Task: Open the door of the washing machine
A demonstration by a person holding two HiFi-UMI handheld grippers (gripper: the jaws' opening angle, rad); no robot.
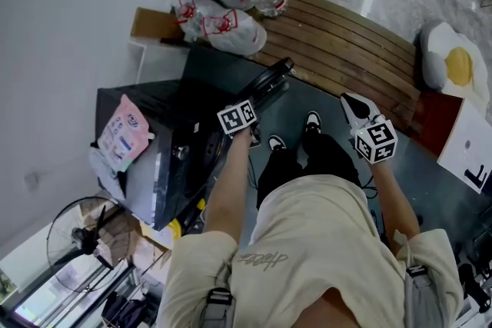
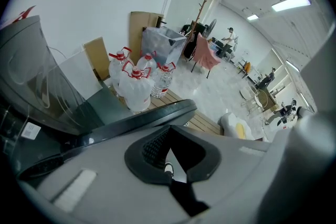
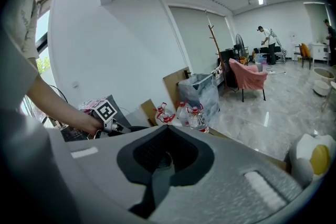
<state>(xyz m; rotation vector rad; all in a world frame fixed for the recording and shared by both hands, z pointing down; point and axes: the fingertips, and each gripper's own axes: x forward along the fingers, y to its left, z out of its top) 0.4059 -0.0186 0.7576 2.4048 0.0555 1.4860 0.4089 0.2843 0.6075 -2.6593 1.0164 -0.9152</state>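
1. My left claw [image 2: 169,150], pressed together on nothing, sits just beside the washing machine door [image 2: 152,115], whose rim runs crosswise ahead.
2. My right claw [image 3: 165,157], likewise closed, hangs well apart from it.

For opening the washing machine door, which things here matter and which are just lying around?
For the job: washing machine, door, left hand-held gripper.
Lying about: water bottles, pink bag, fan, egg-shaped cushion.
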